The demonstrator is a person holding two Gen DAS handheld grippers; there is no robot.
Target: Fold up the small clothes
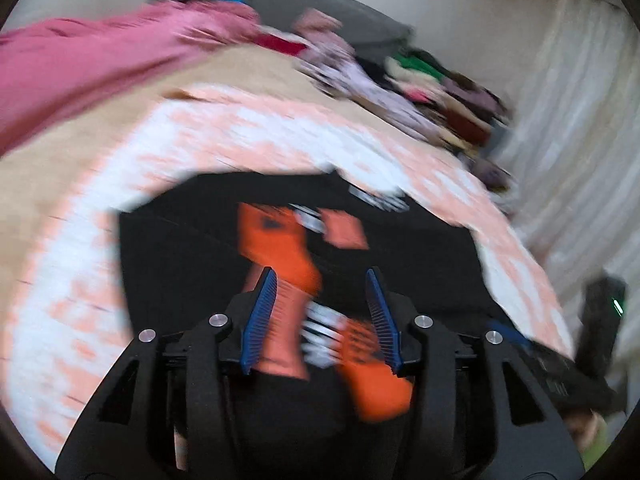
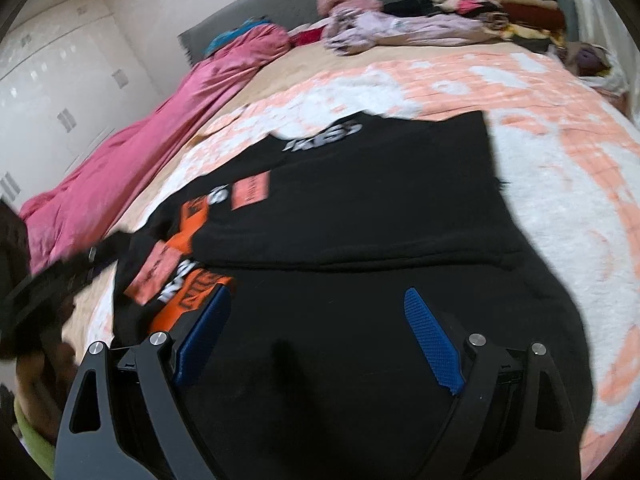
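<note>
- Two hand-held grippers hang over one black garment (image 2: 360, 208) spread flat on a bed, on a peach-and-white blanket (image 2: 560, 168).
- Left hand-held gripper (image 1: 322, 280): its jaws stand partly apart, with the garment's orange-and-white print (image 1: 288, 256) lying between the blue pads; the view is blurred, and the pads do not appear to press on the cloth.
- Right hand-held gripper (image 2: 318, 296): jaws wide apart, nothing between them but plain black cloth below.
- Garment's far edge runs straight across the blanket; its right edge slants down toward the near side, and a fold line crosses its middle.
- Bare blanket lies to the right of the garment and beyond it.
- Along the left, a pink sheet (image 2: 152, 152) stretches toward the head of the bed.
- At the far end a lilac garment (image 2: 400, 28) sprawls beside a stack of folded clothes (image 2: 500, 4), well apart from the black one.
</note>
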